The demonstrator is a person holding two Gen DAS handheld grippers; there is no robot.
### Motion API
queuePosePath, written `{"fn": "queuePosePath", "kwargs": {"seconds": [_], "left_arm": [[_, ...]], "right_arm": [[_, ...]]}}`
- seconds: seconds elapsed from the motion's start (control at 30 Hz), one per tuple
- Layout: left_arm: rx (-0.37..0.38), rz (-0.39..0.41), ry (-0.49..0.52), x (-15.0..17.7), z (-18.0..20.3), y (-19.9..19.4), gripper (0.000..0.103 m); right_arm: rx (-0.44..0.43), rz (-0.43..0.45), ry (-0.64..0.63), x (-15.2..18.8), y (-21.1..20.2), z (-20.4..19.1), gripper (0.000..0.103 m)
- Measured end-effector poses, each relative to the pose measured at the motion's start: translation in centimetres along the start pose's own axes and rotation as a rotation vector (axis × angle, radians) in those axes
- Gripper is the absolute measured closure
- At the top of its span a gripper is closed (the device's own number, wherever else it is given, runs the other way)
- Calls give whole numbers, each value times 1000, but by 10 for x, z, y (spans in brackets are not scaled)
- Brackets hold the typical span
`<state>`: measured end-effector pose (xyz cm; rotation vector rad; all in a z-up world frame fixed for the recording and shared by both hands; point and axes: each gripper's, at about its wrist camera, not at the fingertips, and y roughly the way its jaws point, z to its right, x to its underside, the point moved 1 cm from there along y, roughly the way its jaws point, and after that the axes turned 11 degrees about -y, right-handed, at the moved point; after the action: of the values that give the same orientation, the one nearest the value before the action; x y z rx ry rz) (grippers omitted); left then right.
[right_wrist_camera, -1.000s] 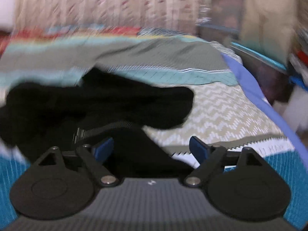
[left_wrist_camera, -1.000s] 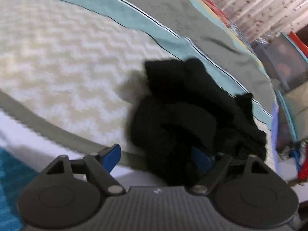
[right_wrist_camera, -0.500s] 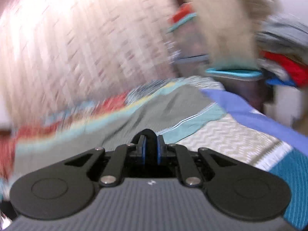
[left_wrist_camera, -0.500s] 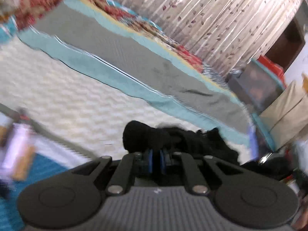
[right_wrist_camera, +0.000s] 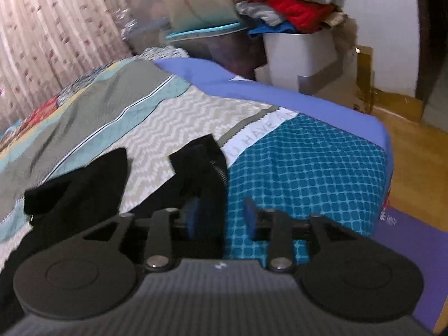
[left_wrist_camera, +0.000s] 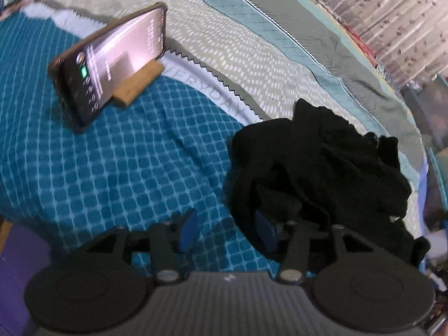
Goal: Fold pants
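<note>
The black pants (left_wrist_camera: pixel 316 173) are sitting in a crumpled heap on the bed, partly on the teal checked patch of the bedspread (left_wrist_camera: pixel 112 168) and partly on the cream zigzag patch further back. From my left wrist cam the heap fills the right half of the view, bunched up with no clear legs or waistband to make out. My left gripper (left_wrist_camera: pixel 225 231) has its jaws spreading apart right now; the right blue pad is up against the near edge of the pile, the left one is over bare teal fabric, and I don't see cloth pinched between them.

The right wrist cam gives me something the left doesn't: a strip of the pants (right_wrist_camera: pixel 196 173) with a zipper running along its edge, lying just in front of the fingers, and another flap poking up further left. My right gripper (right_wrist_camera: pixel 221 218) is also opening, its left pad over the black cloth and its right pad over the teal checks, nothing squeezed in there.

Only the left cam shows the phone (left_wrist_camera: pixel 112 61), screen lit, leaning on a little wooden stand (left_wrist_camera: pixel 138 84) on the far left of the bed. Only the right cam shows the room past the bed's far right corner: a white bin (right_wrist_camera: pixel 299 58) piled with clothes (right_wrist_camera: pixel 291 2), a clear storage box with a teal lid (right_wrist_camera: pixel 201 32), wood floor (right_wrist_camera: pixel 414 162) and a purple mat (right_wrist_camera: pixel 406 252) down near me. Both catch the leaf-print curtain (right_wrist_camera: pixel 56 28) at the back.
</note>
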<state>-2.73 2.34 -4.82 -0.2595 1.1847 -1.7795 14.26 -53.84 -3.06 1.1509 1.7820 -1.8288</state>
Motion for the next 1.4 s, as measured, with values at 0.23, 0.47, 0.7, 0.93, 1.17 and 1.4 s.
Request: {"fn": "queuePosePath", "kwargs": {"seconds": [0.23,0.47,0.7,0.93,1.17,1.4], "left_arm": [[46,-7,-46,3,8,24,44],[34,-2,-19,12,22,43,42],[21,11,60,18,27,45,41],[20,7,72,18,28,41,39],[18,8,52,13,19,30,38],[16,-18,61,16,31,42,33]], "right_arm": [[-148,-73,-119,22,1,-52,59],[-176,-111,-378,49,-1,-93,38],[-52,-130,-153,48,-1,-25,34],[-56,-176,25,51,13,14,21],[-63,-96,37,36,9,27,21],[-67,-41,177,20,1,75,21]]}}
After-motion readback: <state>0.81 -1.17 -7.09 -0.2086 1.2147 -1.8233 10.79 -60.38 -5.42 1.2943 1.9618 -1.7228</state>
